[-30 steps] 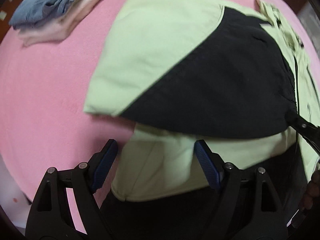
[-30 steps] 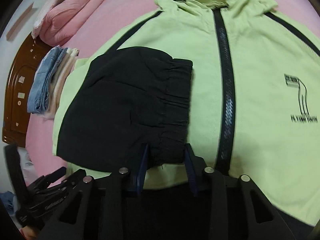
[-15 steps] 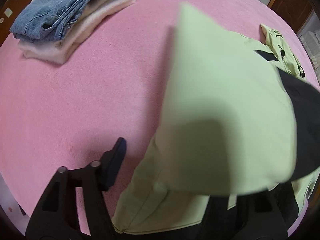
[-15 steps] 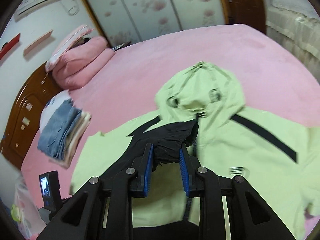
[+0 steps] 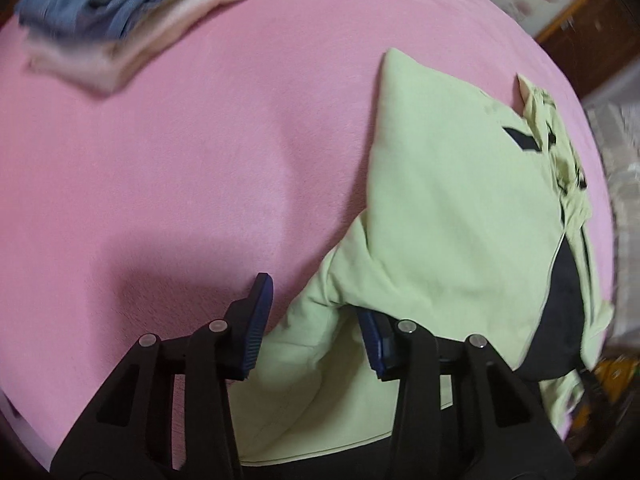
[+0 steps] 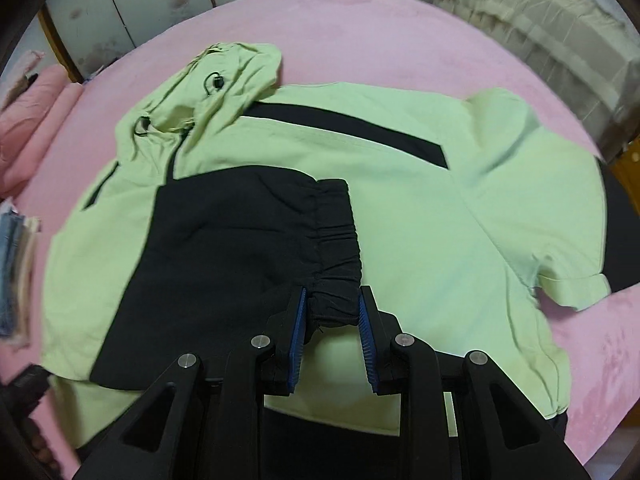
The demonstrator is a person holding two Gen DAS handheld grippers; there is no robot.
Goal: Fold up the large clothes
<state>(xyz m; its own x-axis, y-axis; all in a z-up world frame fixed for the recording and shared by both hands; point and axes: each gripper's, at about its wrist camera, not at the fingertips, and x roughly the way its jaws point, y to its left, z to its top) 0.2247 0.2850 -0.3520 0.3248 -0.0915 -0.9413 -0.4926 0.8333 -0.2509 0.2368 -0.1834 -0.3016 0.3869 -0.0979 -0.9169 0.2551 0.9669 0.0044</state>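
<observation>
A light green hooded jacket (image 6: 420, 208) with black panels lies spread on the pink bed (image 6: 360, 20), its hood (image 6: 208, 92) at the far left. Its black sleeve (image 6: 224, 248) is folded across the chest. My right gripper (image 6: 332, 320) is shut on the sleeve's gathered black cuff (image 6: 336, 264). In the left wrist view the jacket (image 5: 460, 208) fills the right half. My left gripper (image 5: 316, 332) straddles a green edge of it at the near side. Its jaws are closing with the fabric between them, and the right pad is partly hidden under a fold.
A stack of folded clothes (image 5: 120, 12) with jeans on top sits at the far left of the bed (image 5: 160, 160). Pink pillows (image 6: 24, 128) lie at the head, with wardrobe doors (image 6: 140, 4) behind. Beige bedding (image 6: 520, 20) lies beyond the bed's right edge.
The right gripper carried the black cuff across the jacket's chest. The left jaws narrowed around the green edge, and the sleeve swept out of the left view's middle.
</observation>
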